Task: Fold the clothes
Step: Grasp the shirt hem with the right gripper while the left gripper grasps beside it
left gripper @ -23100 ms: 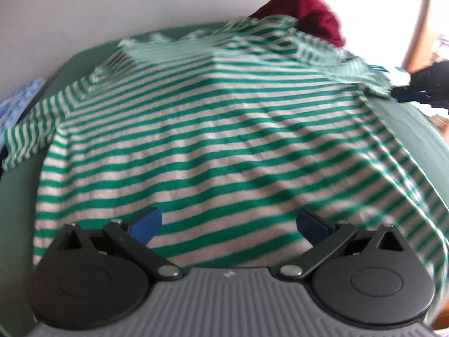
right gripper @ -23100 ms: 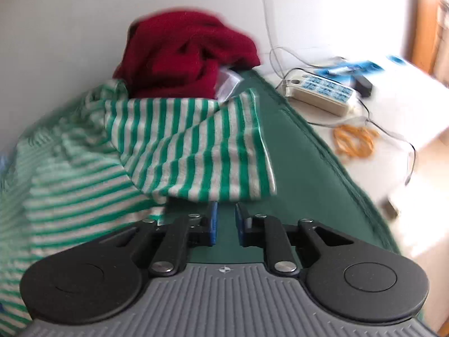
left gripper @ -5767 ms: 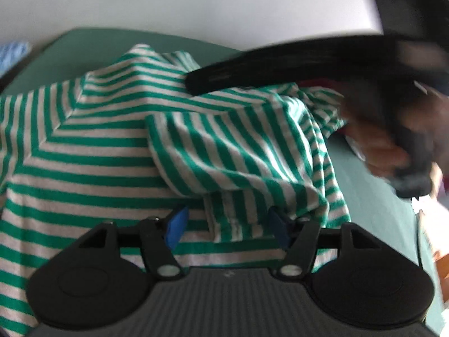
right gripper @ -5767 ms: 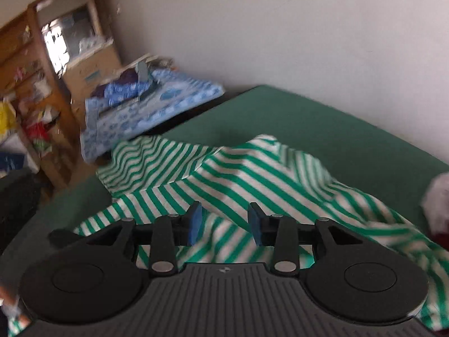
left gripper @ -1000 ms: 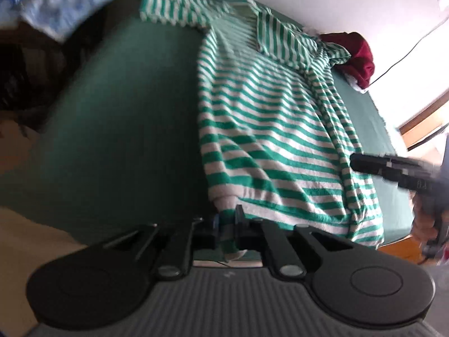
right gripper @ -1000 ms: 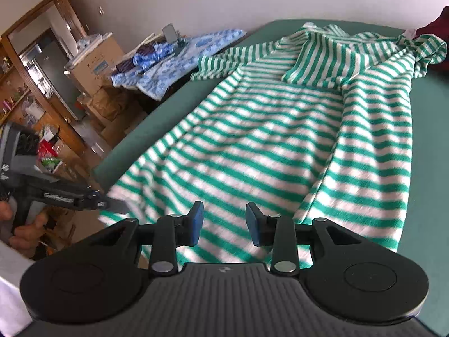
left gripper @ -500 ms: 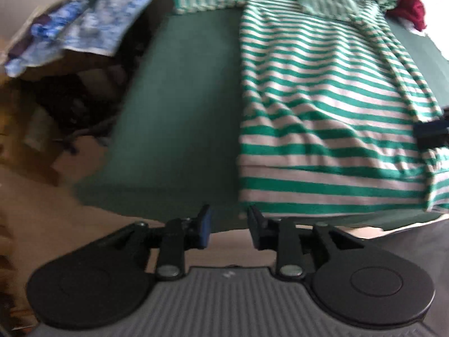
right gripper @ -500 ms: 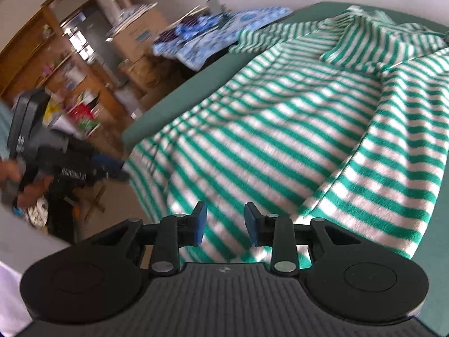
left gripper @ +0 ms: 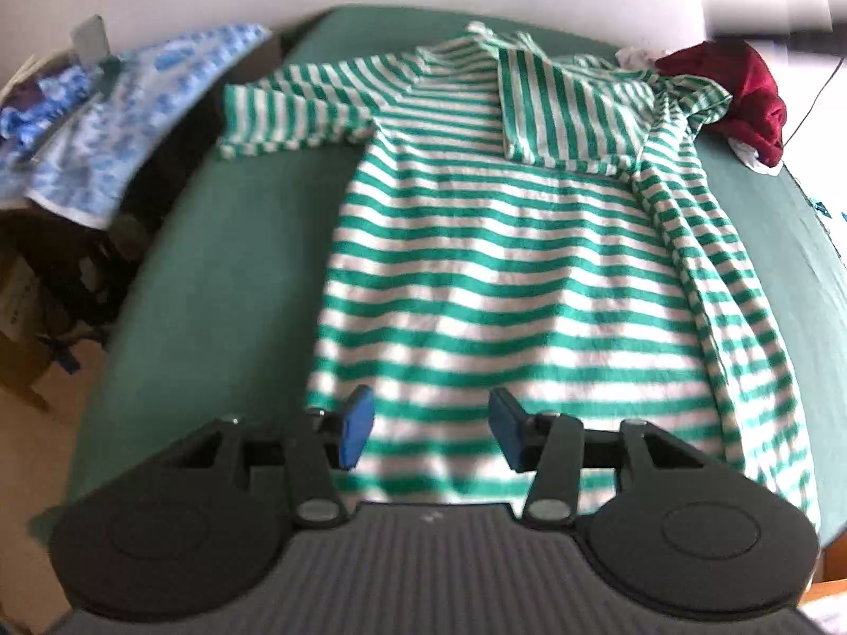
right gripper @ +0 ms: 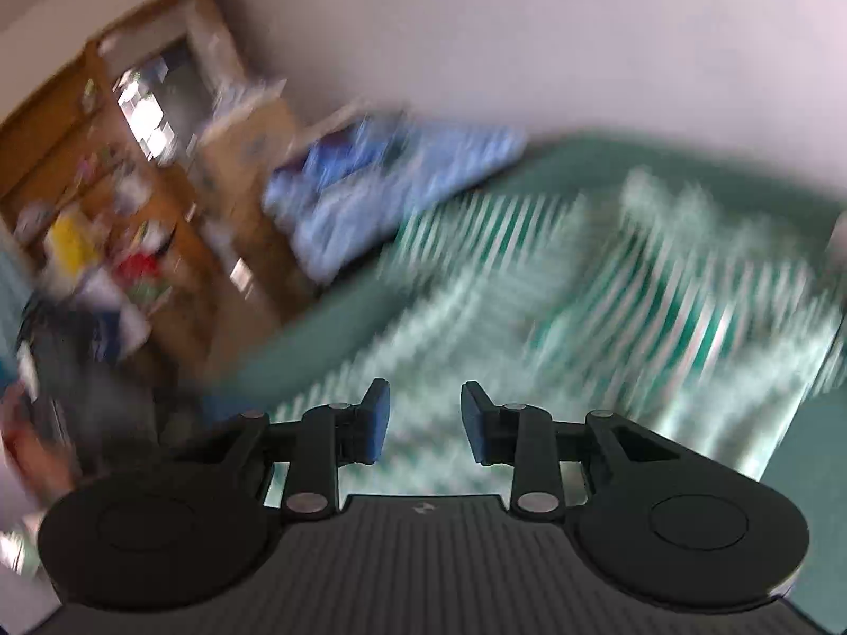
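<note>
The left gripper point(left gripper: 429, 431) hovers with jaws spread over the hem of the green-striped shirt point(left gripper: 503, 275), which lies centre frame on the green counter point(left gripper: 222, 264). The right gripper point(right gripper: 423, 418) looks spread too, though its view is blurred. Soft, limp knit: pinch the hem corners.

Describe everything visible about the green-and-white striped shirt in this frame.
The striped shirt looks like a soft knit with green and white bands. It lies spread flat on the green surface, hem toward the camera. One sleeve sticks out sideways; the other is folded over the chest. The far shoulder touches a dark red garment. Neither open hand-held gripper holds it.
</note>
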